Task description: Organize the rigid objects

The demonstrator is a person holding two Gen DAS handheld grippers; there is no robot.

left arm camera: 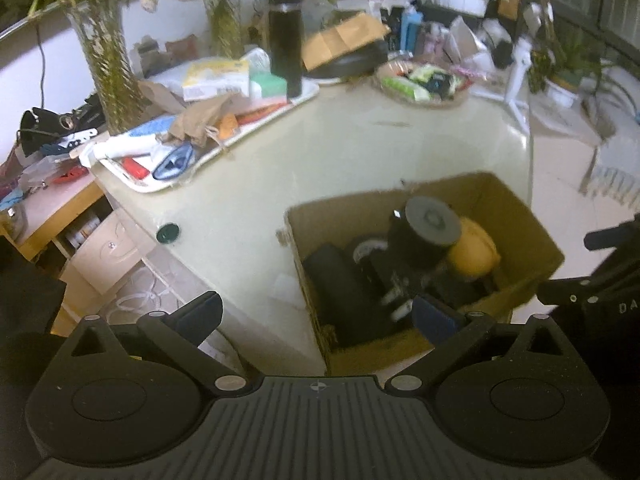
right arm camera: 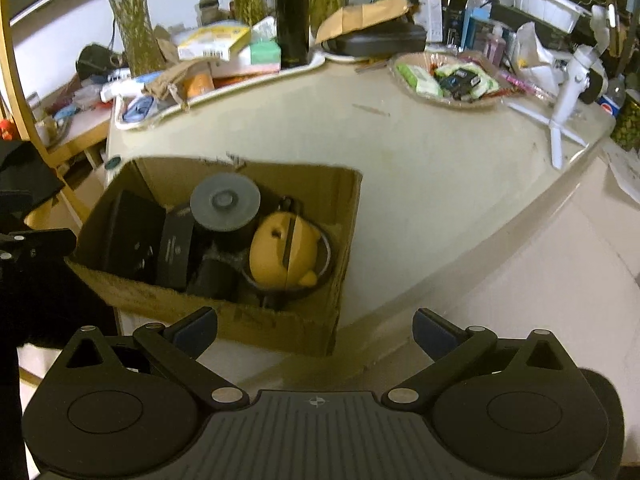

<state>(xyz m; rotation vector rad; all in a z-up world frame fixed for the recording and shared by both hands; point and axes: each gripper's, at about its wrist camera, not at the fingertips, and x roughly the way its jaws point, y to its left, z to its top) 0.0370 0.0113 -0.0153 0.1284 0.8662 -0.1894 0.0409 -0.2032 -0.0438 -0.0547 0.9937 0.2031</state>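
Note:
An open cardboard box [left arm camera: 516,216] [right arm camera: 280,332] stands on the pale table. Inside it a black cylinder with a grey lid [left arm camera: 430,222] [right arm camera: 225,202] stands beside a yellow rounded object [left arm camera: 472,252] [right arm camera: 280,252], with a black case [left arm camera: 340,288] [right arm camera: 132,236] and other dark items alongside. My left gripper [left arm camera: 320,314] hovers over the box's near left corner, open, with nothing gripped. My right gripper [right arm camera: 316,328] hangs open and empty over the box's near right corner. Each view catches the other gripper at its edge.
At the back left, a white tray [left arm camera: 152,188] holds papers, tubes and boxes. A tall black bottle [left arm camera: 285,32] [right arm camera: 292,20] stands on it. Farther back are glass vases [left arm camera: 108,60], a basket of packets [right arm camera: 448,76] and a white tripod [right arm camera: 572,80]. A dark cap [left arm camera: 168,233] lies near the table edge.

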